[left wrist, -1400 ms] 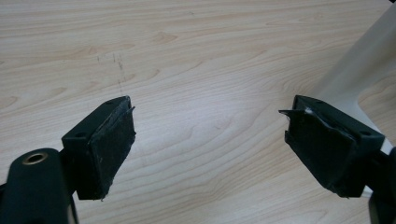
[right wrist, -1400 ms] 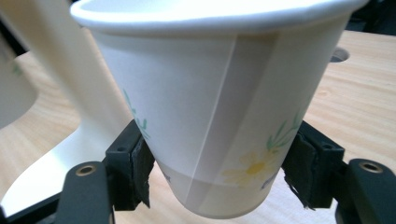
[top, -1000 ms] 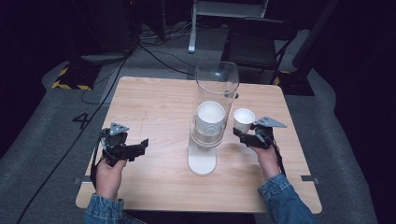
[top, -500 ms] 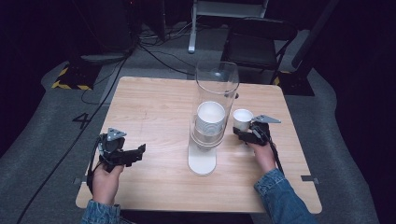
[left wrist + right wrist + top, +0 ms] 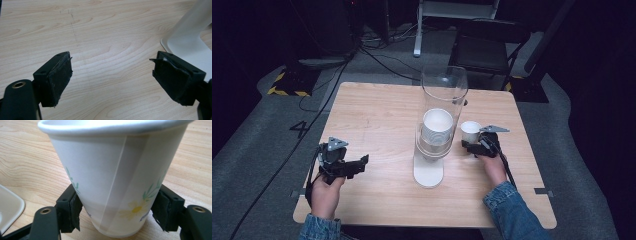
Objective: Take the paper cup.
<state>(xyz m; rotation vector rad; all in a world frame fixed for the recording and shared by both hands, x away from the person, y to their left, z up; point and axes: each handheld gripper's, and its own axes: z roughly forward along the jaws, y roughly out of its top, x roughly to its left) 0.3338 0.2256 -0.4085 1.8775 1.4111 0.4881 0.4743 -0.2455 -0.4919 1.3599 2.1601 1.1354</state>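
Lowered since the earlier frame, my right gripper (image 5: pixel 473 145) has brought the paper cup (image 5: pixel 470 131) down toward the table (image 5: pixel 377 107) and a touch closer to the dispenser. Going by size: that table is a pale wooden top. On it stands the cup dispenser (image 5: pixel 441 112), a tall clear tube on a white foot, with a stack of white cups (image 5: pixel 437 126) showing inside it. The loose paper cup sits upright just to the right of the tube, near it but apart from it as far as I can judge from above.

In the right gripper view the cup (image 5: pixel 112 177), with its small flower print, is pinched low on its wall between the two pads, one on either side, and its base looks to be at or just above the wood; I cannot tell which. The jaws are clamped on it.

My left gripper (image 5: pixel 354 165) has held its place near the left front of the table, jaws wide apart with nothing between them; its own view shows bare wood and the white foot of the dispenser (image 5: pixel 192 40) off to one side.

My reading is that the cup is being set down beside the dispenser, and letting go is what remains.
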